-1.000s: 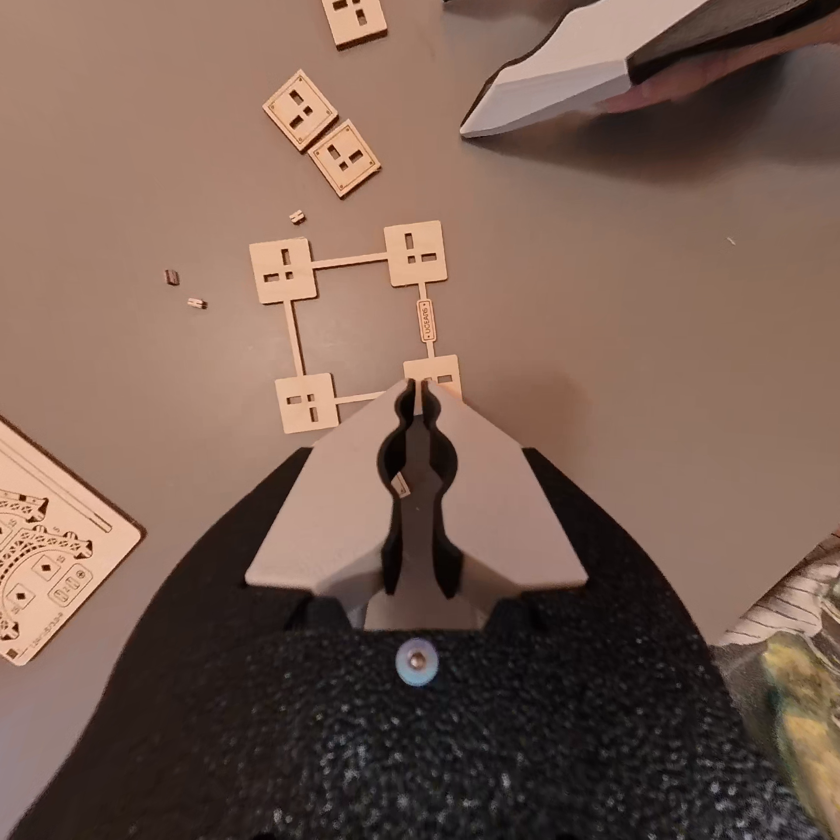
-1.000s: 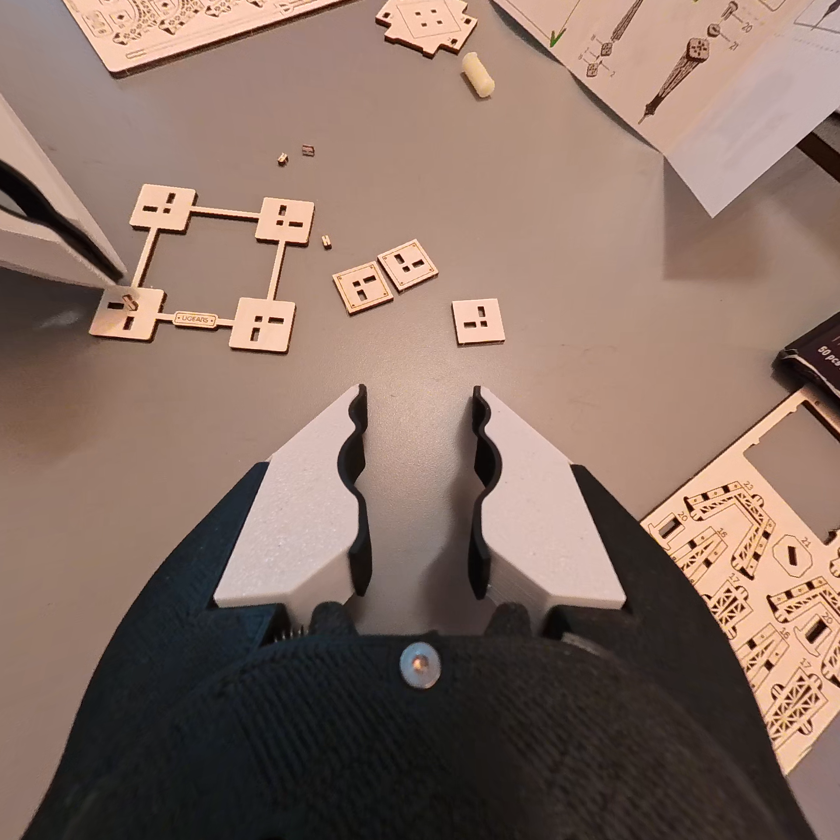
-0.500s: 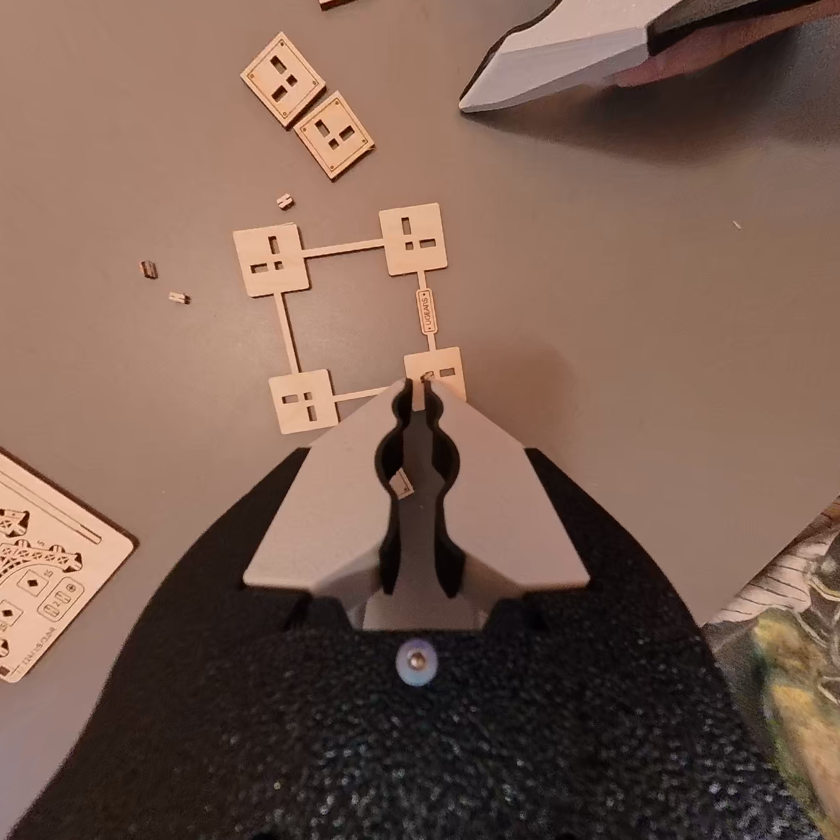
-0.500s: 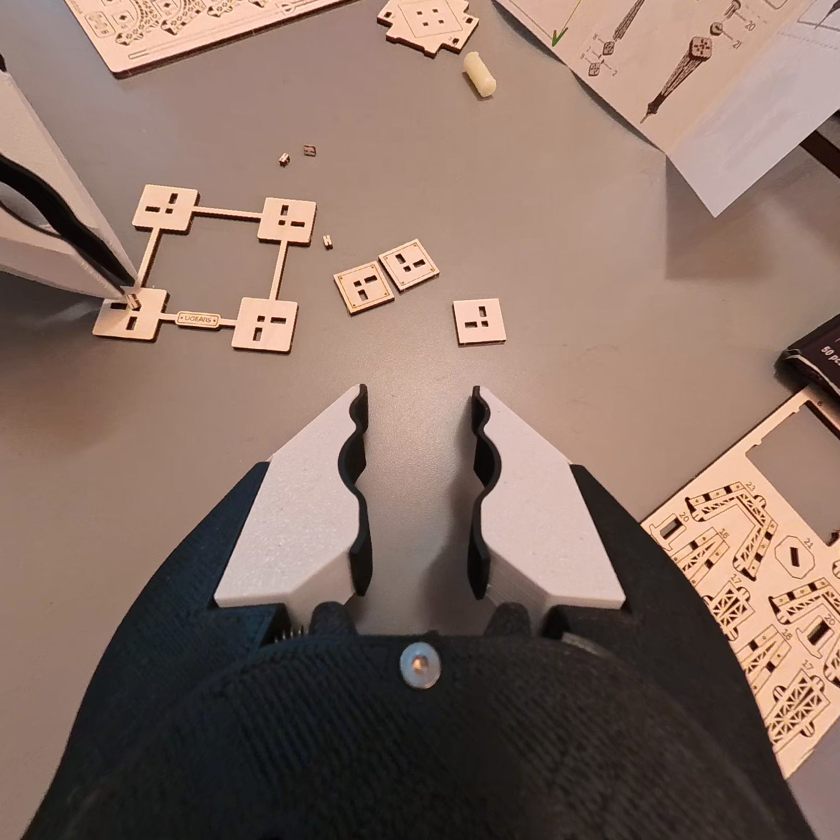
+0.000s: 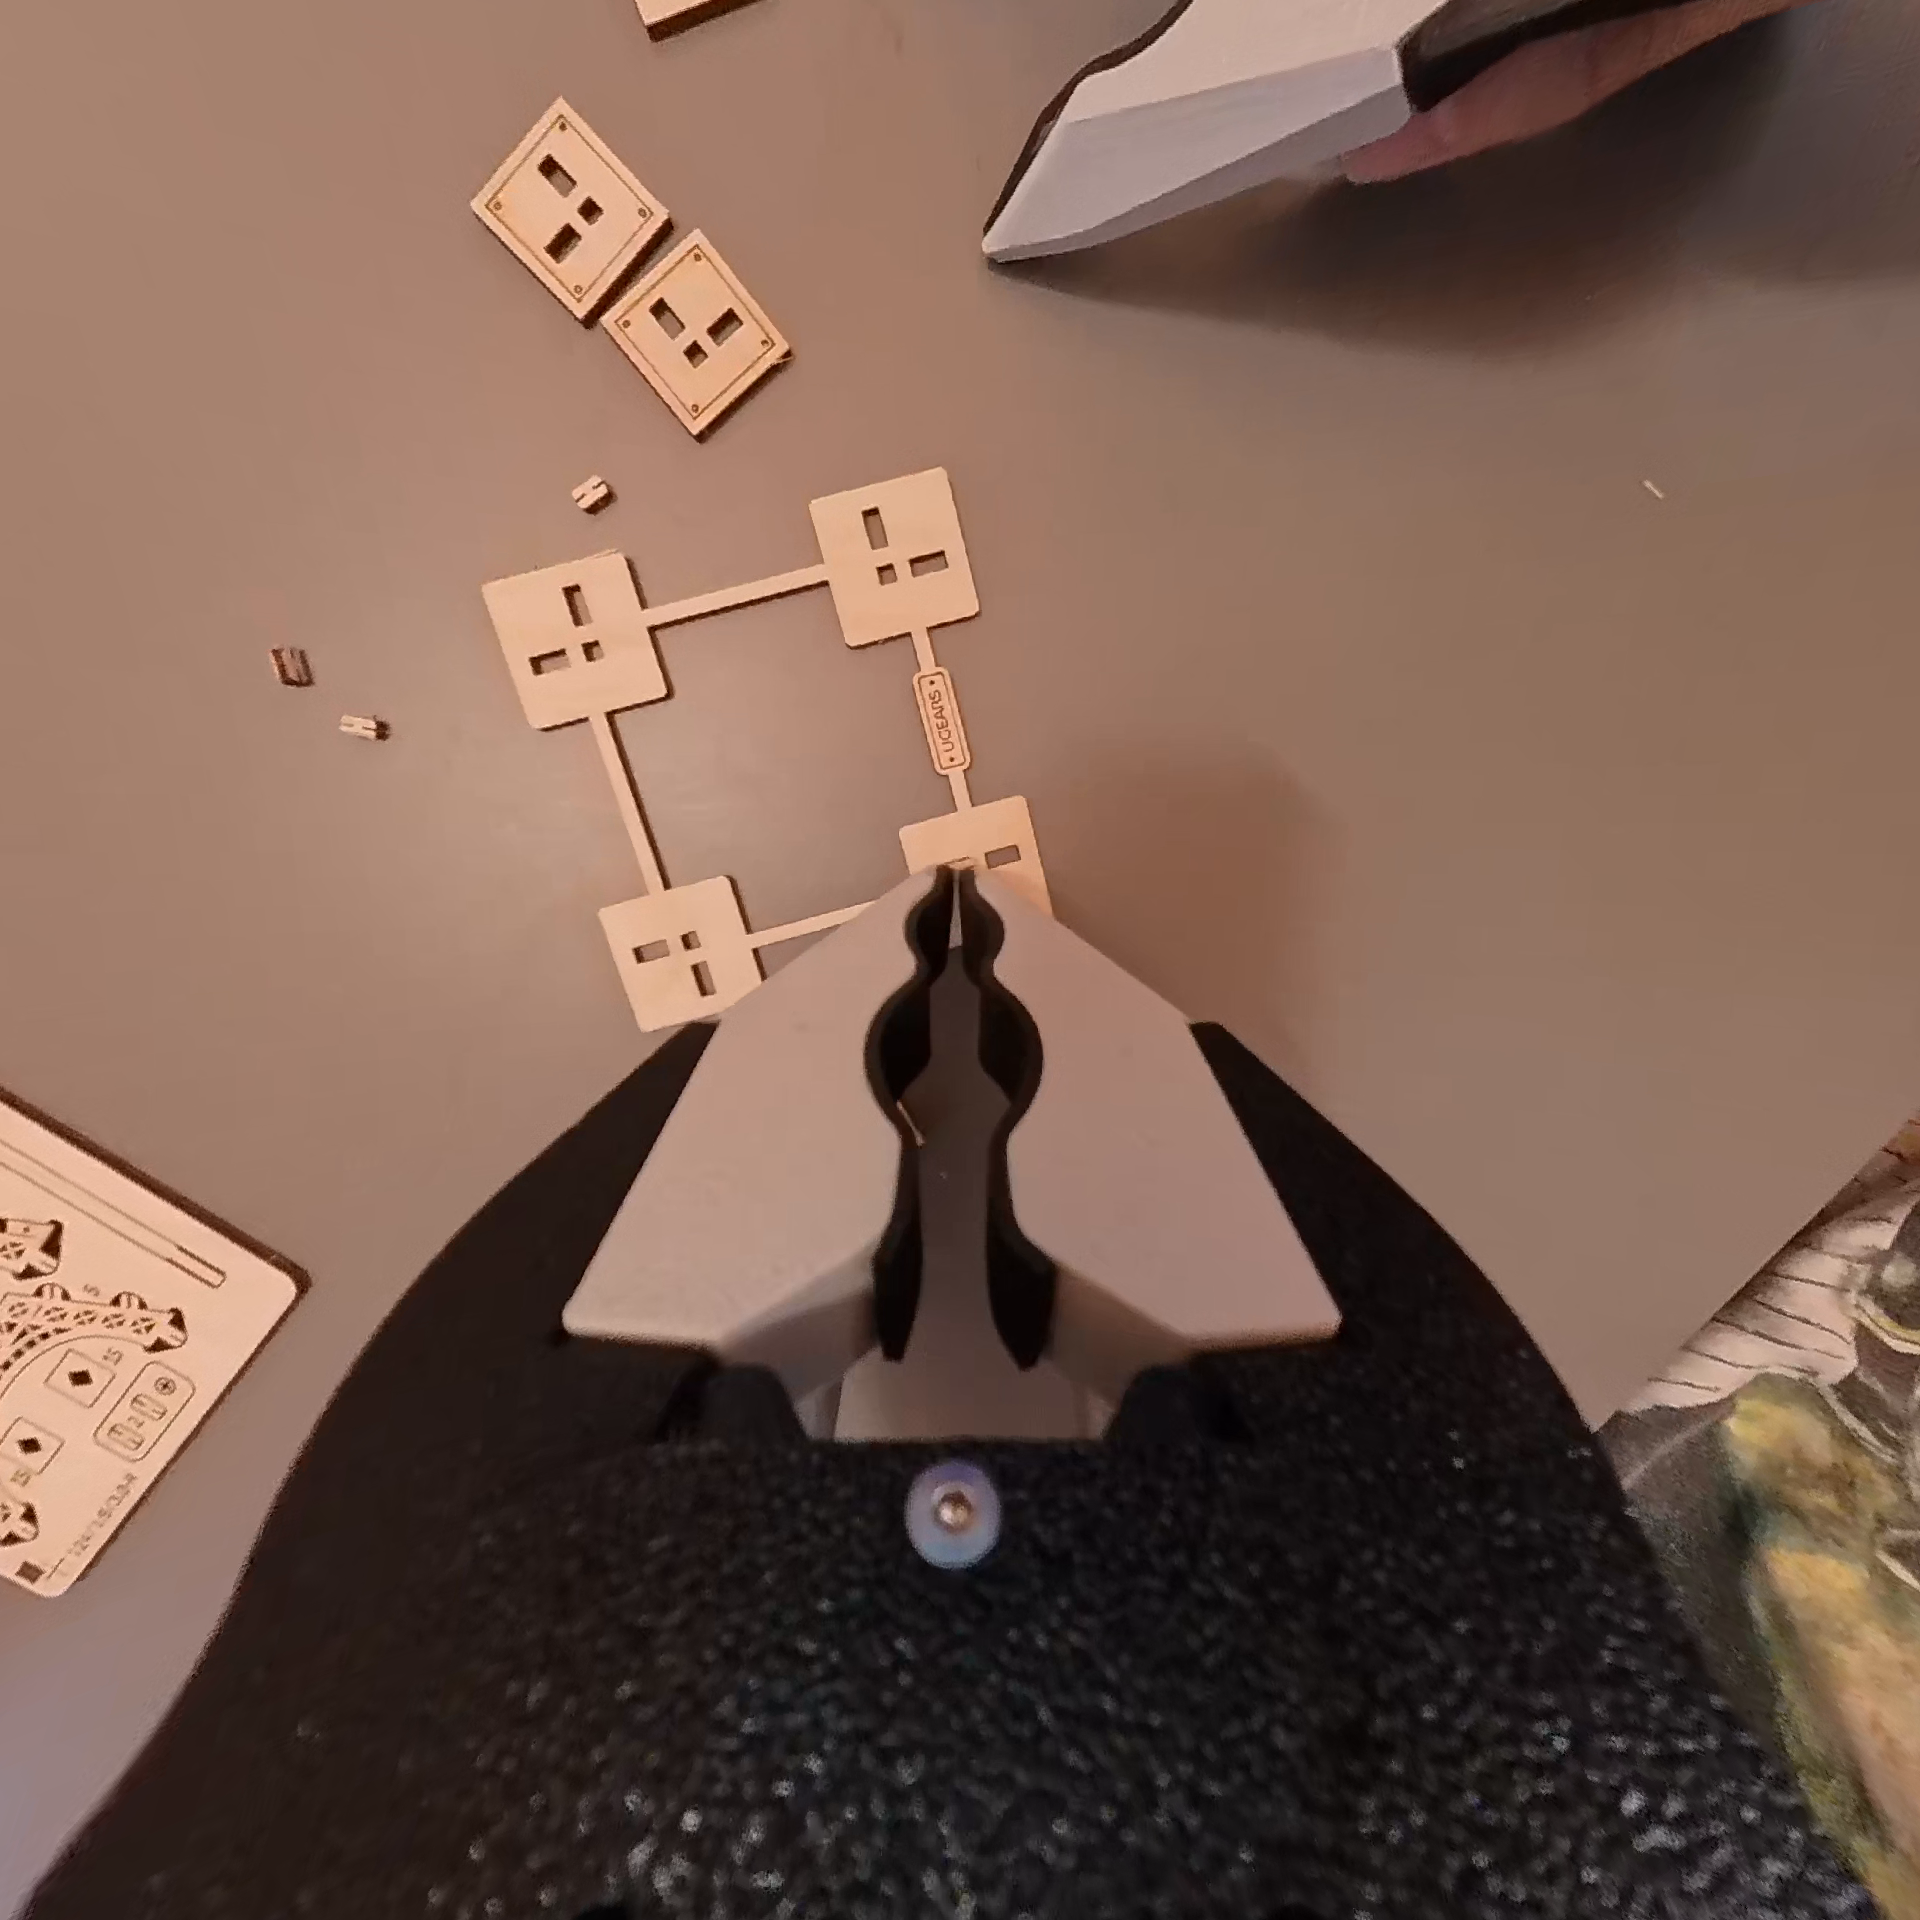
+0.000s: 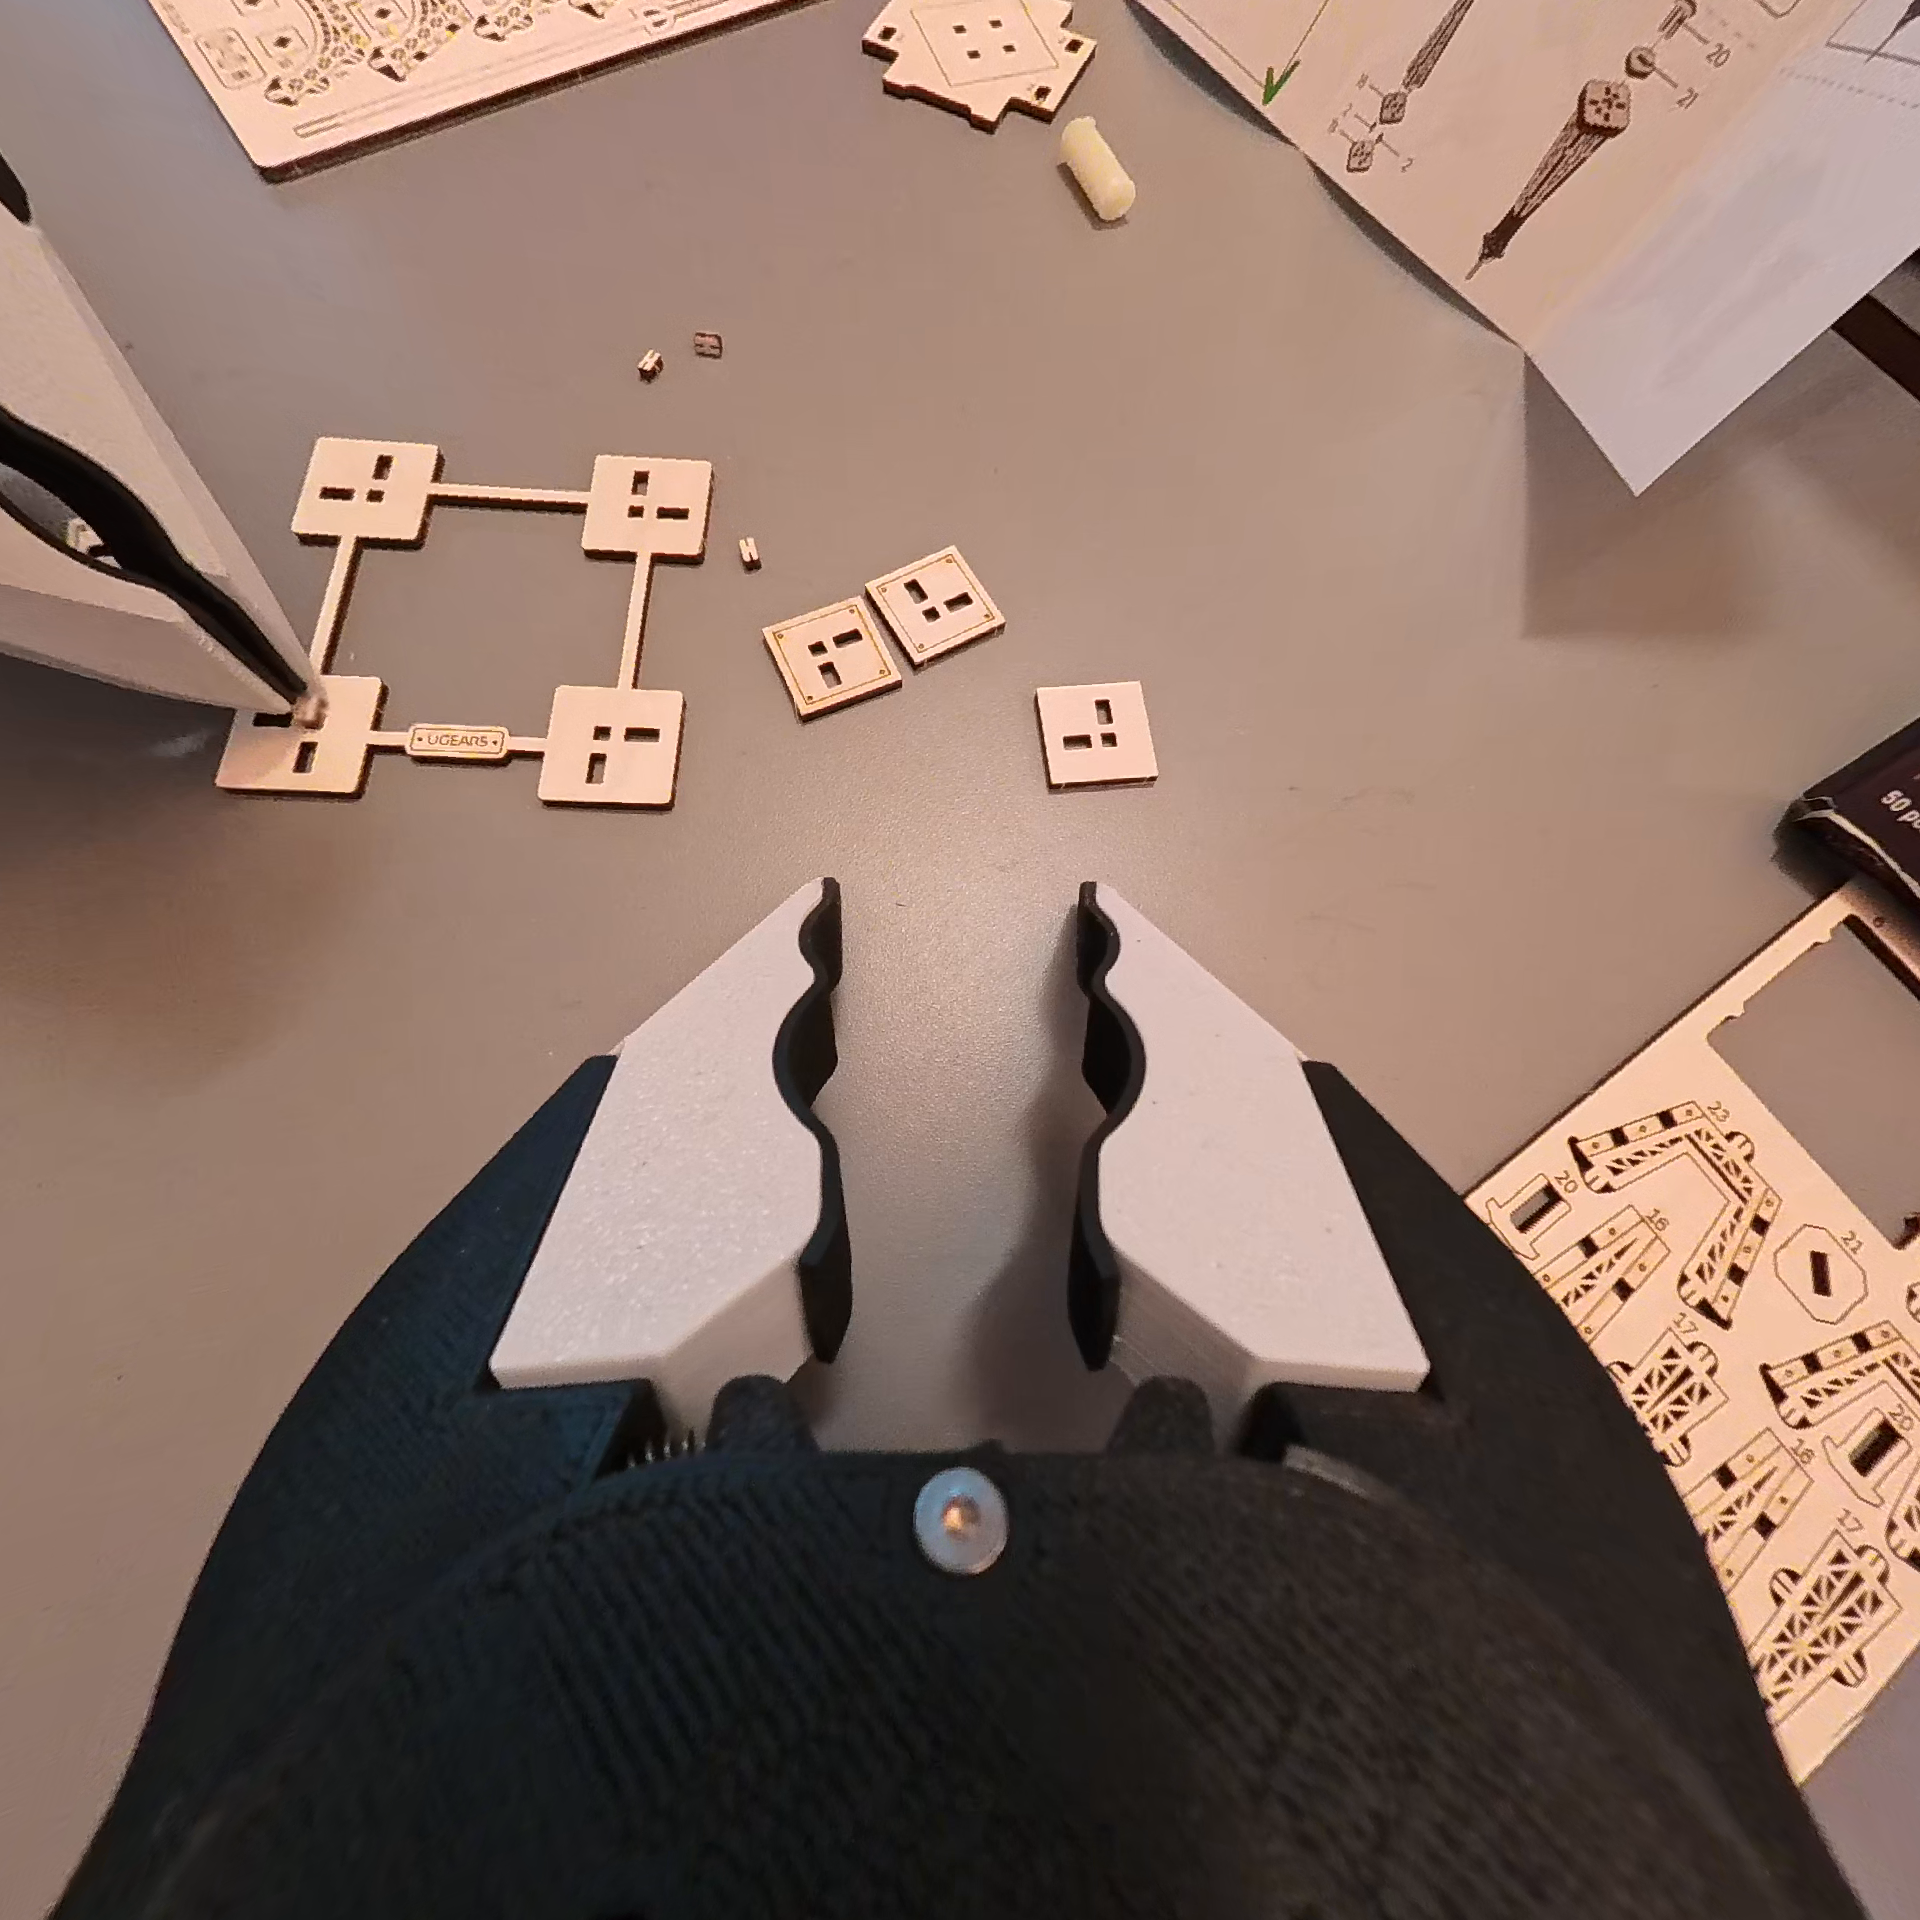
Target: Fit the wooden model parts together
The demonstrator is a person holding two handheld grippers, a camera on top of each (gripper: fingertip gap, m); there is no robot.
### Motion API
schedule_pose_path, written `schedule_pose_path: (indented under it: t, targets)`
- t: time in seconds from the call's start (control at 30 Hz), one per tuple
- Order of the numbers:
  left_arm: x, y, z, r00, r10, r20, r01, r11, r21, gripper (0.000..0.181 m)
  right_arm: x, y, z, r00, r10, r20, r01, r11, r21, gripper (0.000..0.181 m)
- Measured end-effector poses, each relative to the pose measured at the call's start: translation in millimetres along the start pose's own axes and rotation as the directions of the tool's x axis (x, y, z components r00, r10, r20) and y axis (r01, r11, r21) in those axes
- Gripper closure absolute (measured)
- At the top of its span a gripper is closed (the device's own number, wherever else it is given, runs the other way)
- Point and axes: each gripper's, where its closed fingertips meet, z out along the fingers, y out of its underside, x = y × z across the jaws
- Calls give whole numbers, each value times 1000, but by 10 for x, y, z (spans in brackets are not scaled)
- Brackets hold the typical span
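Observation:
A flat wooden square frame with four slotted corner pads lies on the grey table; it also shows in the right wrist view. My left gripper is shut on a tiny wooden peg. It holds the peg down against the slots of one corner pad. Three loose slotted square tiles lie beside the frame. My right gripper is open and empty, low over the table and apart from the parts.
Three tiny pegs lie near the frame. Part sheets, an instruction sheet, a cross-shaped wooden piece, a white cylinder and a dark packet ring the work area. It is some 15 cm from my right tips to the dark packet.
My left gripper has come down and forward with the peg, from just above the corner pad onto its slots. The right gripper has not moved.

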Motion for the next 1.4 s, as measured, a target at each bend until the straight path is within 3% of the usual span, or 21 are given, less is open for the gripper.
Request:
schedule_pose_path:
  t: [0.43,0.7,0.93,1.23,1.4]
  targets:
    - [-11,-73,-38,999,-7,-38,8,1000,23,181,1,2,2,1000,3,3,-3,1000,-1,137]
    - [4,11,-41,970,241,-41,-241,970,6,179,-1,3,4,1000,5,7,-5,1000,-1,138]
    - [-21,-54,-3,924,382,-18,-379,922,75,177,-5,1,4,1000,6,11,-6,1000,-2,139]
    - [8,-33,36,905,424,-42,-418,902,110,181,-12,-2,4,1000,5,15,-5,1000,-2,140]
    - [-77,-60,3,918,397,4,-394,908,145,181,-17,3,-1,1000,9,24,-9,1000,-3,138]
